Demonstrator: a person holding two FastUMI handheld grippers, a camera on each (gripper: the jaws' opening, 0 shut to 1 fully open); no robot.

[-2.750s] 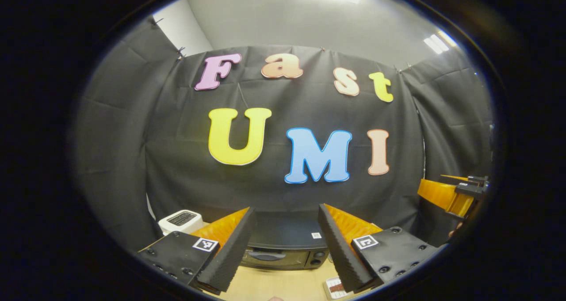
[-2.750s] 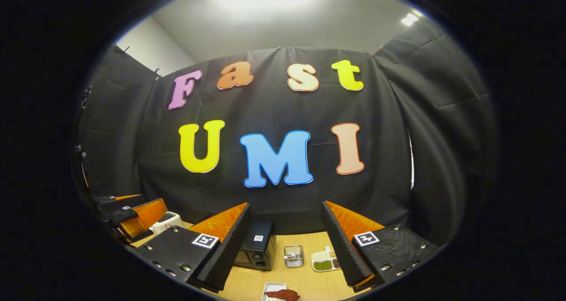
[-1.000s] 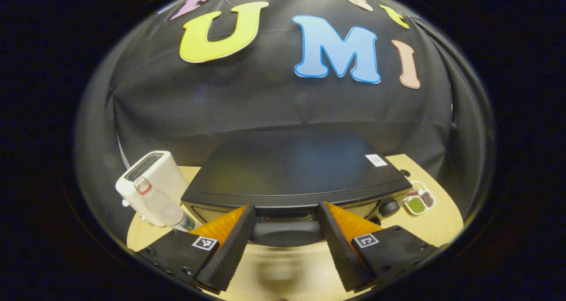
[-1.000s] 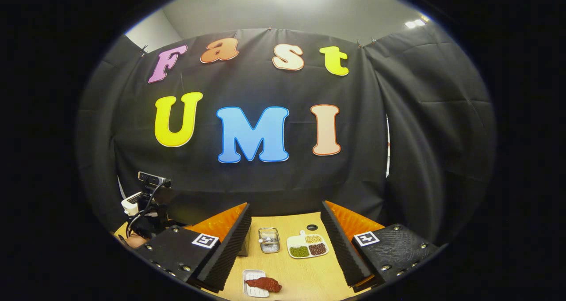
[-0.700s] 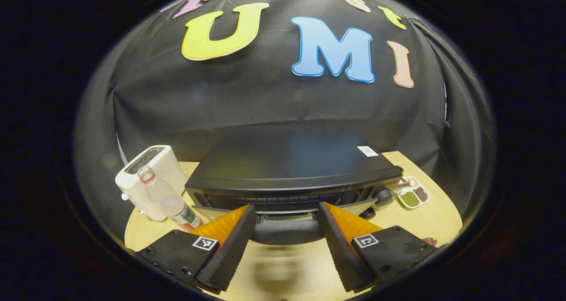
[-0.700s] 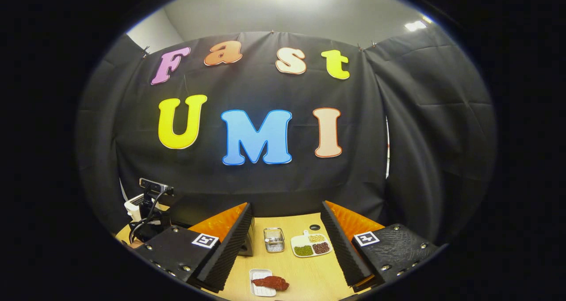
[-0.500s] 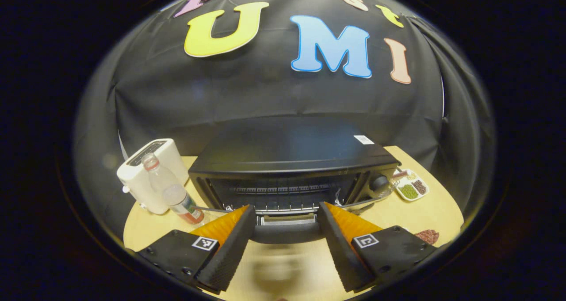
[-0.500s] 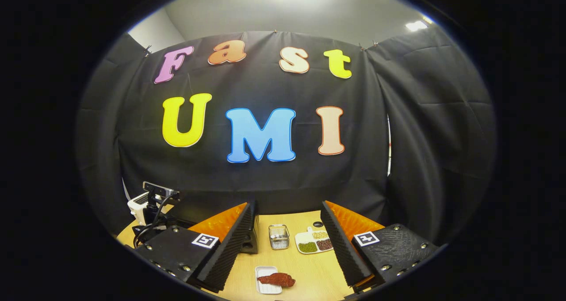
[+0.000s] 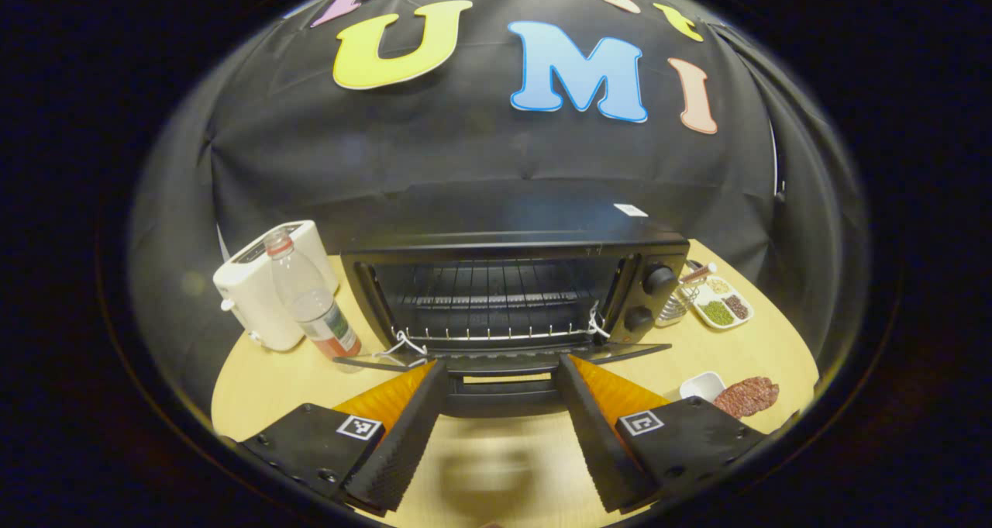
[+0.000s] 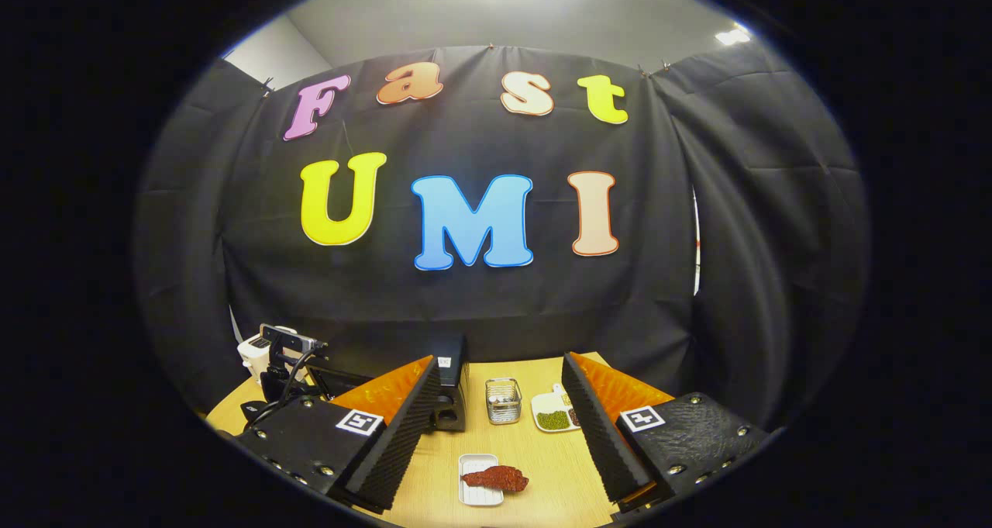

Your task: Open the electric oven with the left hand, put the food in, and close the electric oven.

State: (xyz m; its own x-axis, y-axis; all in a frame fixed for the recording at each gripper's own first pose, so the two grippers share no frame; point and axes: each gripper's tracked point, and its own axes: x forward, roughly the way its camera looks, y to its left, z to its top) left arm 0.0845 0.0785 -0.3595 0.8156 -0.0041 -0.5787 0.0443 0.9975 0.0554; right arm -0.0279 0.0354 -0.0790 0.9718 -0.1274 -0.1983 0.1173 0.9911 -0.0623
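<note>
The black electric oven stood on the pale wooden table with its drop-down glass door swung down nearly flat, baring the wire rack inside. The left gripper had its 2 fingers spread either side of the door's dark bar handle, which lay between them; whether either finger pressed on it could not be told, so the gripper read as open around the handle rather than clamped. The right gripper hung above the table with its jaws wide apart and nothing between them. The food, a reddish-brown slab of meat, lay across a small white rectangular tray on the table, in front of and to the right of the oven and well apart from the door. A white toaster and a clear plastic bottle stood just left of the oven, and a white divided dish of beans sat to its right. The opening step looked all but finished; the next move would call for the left gripper to let the door rest fully down, and for the right to drop to the meat and close on it.
</note>
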